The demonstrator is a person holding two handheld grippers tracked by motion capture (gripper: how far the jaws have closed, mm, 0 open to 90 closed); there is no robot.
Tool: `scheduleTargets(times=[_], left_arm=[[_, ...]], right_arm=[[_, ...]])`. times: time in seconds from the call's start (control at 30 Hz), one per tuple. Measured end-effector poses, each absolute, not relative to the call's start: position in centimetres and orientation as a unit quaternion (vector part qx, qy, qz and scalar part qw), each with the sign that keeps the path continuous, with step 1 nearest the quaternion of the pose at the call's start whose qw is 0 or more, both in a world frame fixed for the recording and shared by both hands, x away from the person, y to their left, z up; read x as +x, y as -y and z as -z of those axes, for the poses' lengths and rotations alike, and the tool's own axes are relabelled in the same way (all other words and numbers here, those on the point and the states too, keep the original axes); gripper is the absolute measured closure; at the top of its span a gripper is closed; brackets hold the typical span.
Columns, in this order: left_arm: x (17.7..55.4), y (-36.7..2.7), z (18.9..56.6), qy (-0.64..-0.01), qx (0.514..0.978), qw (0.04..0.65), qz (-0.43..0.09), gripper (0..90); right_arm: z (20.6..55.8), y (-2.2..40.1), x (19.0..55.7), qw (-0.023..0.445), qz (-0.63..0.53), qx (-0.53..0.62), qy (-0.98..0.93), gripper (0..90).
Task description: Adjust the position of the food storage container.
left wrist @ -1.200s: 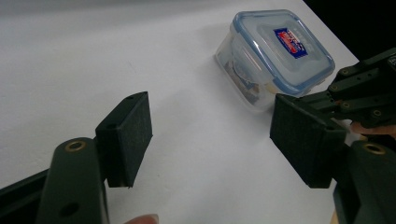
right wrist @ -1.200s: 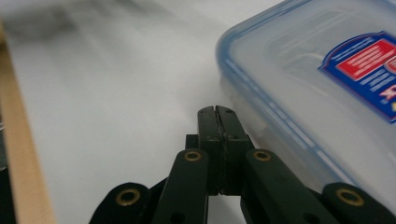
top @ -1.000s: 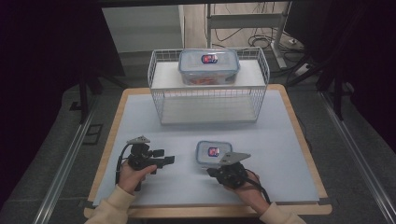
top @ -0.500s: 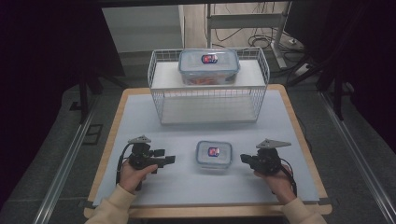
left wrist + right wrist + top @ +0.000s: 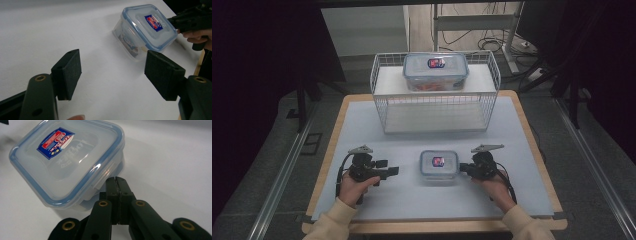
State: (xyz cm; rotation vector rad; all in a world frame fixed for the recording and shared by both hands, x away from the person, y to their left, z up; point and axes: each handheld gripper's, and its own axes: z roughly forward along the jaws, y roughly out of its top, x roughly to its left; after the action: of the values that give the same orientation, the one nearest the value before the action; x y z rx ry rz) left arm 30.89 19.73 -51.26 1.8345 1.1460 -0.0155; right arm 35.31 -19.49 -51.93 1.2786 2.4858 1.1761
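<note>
Small lidded container on table, in front of wire basket. Right claw closed, tips at container's side latch; left claw open, empty, left of container. Likely unlatching step: next, prying latch outward.

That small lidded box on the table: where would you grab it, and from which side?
Grip the small box across its two opposite side walls, just under the lid rim, coming in level from its left. It sits flat and upright with the lid on, and the open left gripper already faces it; the right gripper is shut beside its latch.
</note>
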Motion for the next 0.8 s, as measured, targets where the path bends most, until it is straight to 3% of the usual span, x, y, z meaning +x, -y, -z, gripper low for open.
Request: scheduleTargets(times=[0.53, 0.8], left_arm=[[31.1, -19.8, 51.4, -0.47, 0.748, 0.469, 0.007, 29.6], [31.1, -19.8, 51.2, -0.477, 0.743, 0.469, -0.001, 29.5]], right_arm=[[51.9, 18.8, 35.7, 0.05, -0.391, 0.412, -0.822, 89.4], [50.7, 20.7, 35.5, 0.05, -0.418, 0.414, -0.807, 89.2]])
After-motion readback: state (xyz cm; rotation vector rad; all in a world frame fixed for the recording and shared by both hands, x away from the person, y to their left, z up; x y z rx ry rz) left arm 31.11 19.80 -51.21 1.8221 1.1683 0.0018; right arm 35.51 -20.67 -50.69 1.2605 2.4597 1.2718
